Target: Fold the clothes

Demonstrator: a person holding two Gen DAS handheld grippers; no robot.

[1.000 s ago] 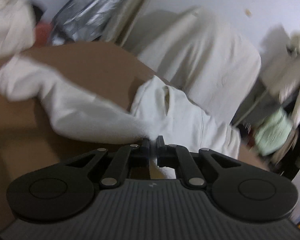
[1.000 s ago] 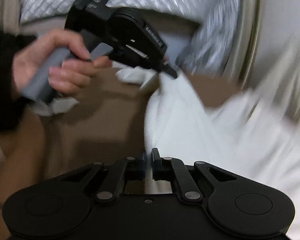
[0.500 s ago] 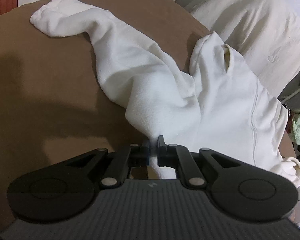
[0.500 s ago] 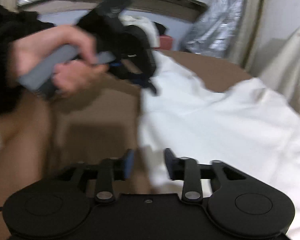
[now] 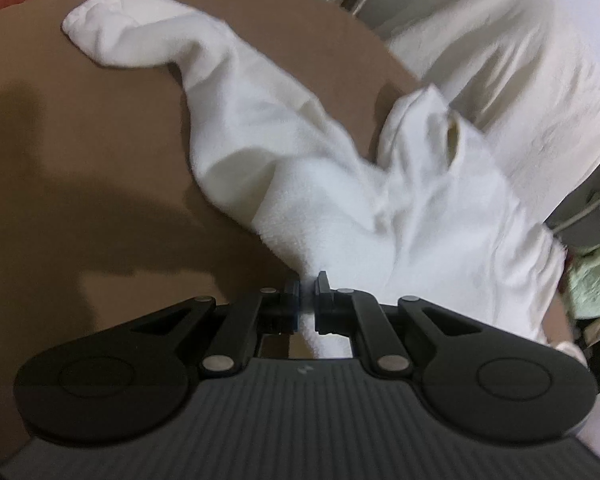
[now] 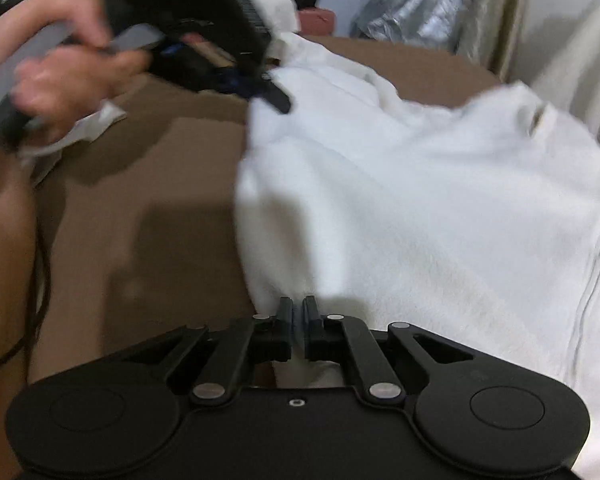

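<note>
A white fleece garment [image 5: 300, 184] lies spread on the round brown table [image 5: 80, 184]. One sleeve [image 5: 112, 28] trails to the far left and the collar opening [image 5: 454, 140] sits at the right. My left gripper [image 5: 308, 292] is shut on a bunched fold of the garment at its near edge. In the right wrist view the same garment [image 6: 420, 208] fills the right half. My right gripper [image 6: 298, 314] is shut on its near left edge, with cloth showing under the fingers. A hand [image 6: 60, 76] holds the left gripper [image 6: 274, 96] at the garment's far left edge.
A cream cloth-covered bulk [image 5: 520, 80] stands behind the table's right edge, with green cloth [image 5: 592, 284] lower down. Silver quilted foil [image 6: 420, 4] and a pink item [image 6: 318, 20] lie at the back. A white scrap [image 6: 80, 128] and a black cable [image 6: 40, 280] are at the left.
My right gripper, open half a second ago, has shut on the garment's near edge. My left gripper stays shut on the cloth and has shifted little over the table.
</note>
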